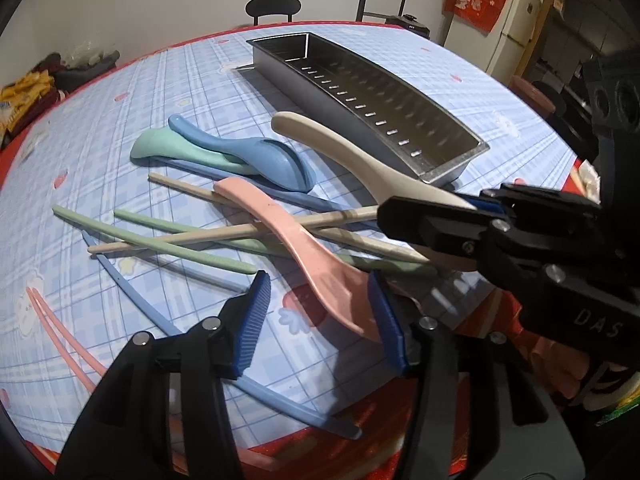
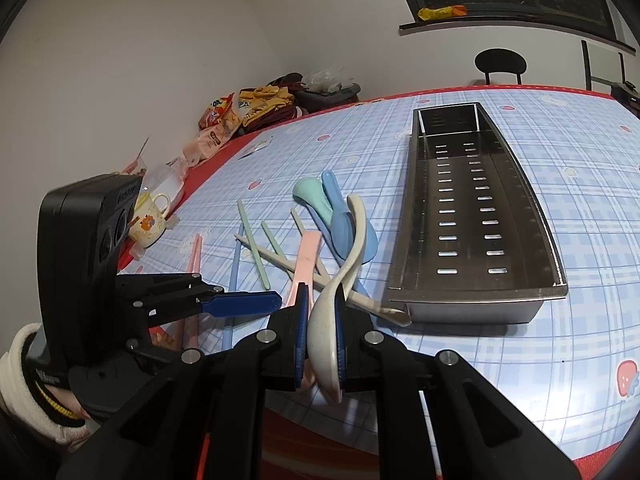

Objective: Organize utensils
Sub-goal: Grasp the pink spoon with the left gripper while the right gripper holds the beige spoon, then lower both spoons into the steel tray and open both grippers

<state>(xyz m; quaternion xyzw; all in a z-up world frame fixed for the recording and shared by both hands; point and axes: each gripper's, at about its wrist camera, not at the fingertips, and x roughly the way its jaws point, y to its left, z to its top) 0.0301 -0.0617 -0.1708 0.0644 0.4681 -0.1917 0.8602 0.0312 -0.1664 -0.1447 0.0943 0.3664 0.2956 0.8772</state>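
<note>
My right gripper (image 2: 320,306) is shut on the bowl of a cream spoon (image 2: 356,232), whose handle rises toward a long perforated steel tray (image 2: 472,308). In the left wrist view, that cream spoon (image 1: 340,148) lies beside the tray's near wall (image 1: 320,96). My left gripper (image 1: 318,320) stands open over the table's near edge. The bowl of a pink spoon (image 1: 280,224) lies against its right pad; the left pad is free. A blue spoon (image 1: 260,156) overlaps a mint spoon (image 1: 160,146). Green, cream, blue and pink chopsticks lie crossed under the pink spoon.
A yellow-printed mug (image 2: 150,220) and snack bags (image 2: 240,112) sit at the table's left side by the wall. A black chair (image 1: 273,6) stands behind the table and a fridge (image 1: 516,20) at the far right. The red tablecloth border runs under both grippers.
</note>
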